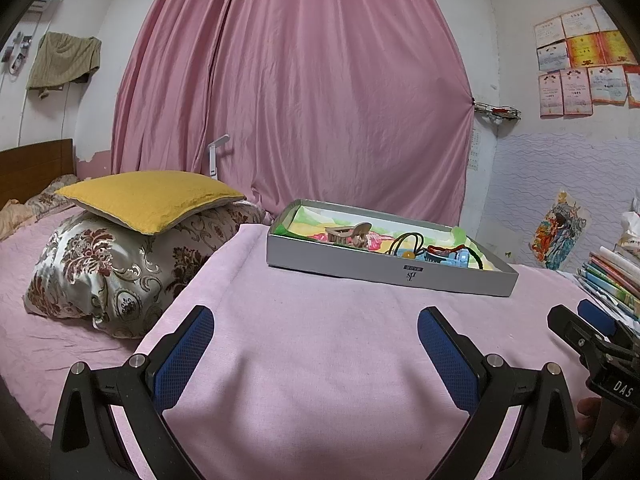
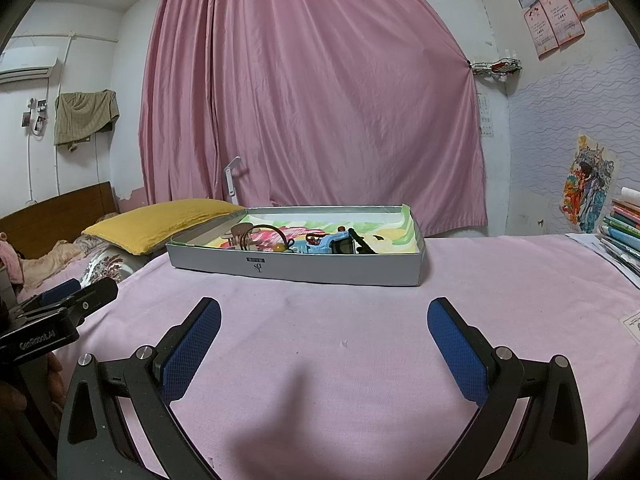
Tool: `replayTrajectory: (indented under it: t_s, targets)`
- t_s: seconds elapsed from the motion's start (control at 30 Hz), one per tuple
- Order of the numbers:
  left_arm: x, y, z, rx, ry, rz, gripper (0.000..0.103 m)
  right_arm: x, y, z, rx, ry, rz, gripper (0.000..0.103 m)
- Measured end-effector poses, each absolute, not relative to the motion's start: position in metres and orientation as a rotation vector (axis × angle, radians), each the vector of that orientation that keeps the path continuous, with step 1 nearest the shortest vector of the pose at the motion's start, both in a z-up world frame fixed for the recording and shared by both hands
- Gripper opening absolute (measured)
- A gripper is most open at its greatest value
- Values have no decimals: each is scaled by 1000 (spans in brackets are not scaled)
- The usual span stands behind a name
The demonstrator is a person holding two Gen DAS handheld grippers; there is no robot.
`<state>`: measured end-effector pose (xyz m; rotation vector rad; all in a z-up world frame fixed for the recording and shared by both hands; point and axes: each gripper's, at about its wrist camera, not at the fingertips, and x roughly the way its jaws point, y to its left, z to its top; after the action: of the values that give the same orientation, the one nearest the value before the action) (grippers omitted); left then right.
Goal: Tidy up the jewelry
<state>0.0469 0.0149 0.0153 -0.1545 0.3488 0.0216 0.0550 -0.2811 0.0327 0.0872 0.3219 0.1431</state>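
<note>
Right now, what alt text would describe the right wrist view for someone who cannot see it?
The open right gripper hovers, empty, over a pink bedsheet, facing a shallow grey box holding a blue toy truck, cords and trinkets. Behind hang a pink curtain and a yellow pillow; the left gripper shows at left.

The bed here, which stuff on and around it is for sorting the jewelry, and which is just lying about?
For the job:
- grey box
- cord with amber bead
- red bracelet
- blue clip
- left gripper and right gripper, both open and empty

Just lying about:
- yellow cushion
- floral pillow
- stacked books
- white lamp
</note>
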Motion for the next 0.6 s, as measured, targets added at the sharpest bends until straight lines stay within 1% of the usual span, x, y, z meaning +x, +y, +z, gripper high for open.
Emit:
replayTrajectory:
  t_s: [0.4, 0.57, 0.6]
  targets:
    - [46, 14, 18, -159, 336, 25, 102, 50, -276, 29, 86, 327, 160, 101]
    - [54, 4, 10, -106, 410, 40, 102, 48, -277, 28, 91, 329, 168, 101]
    - [52, 3, 11, -94, 397, 46, 102, 48, -277, 28, 92, 329, 169, 101]
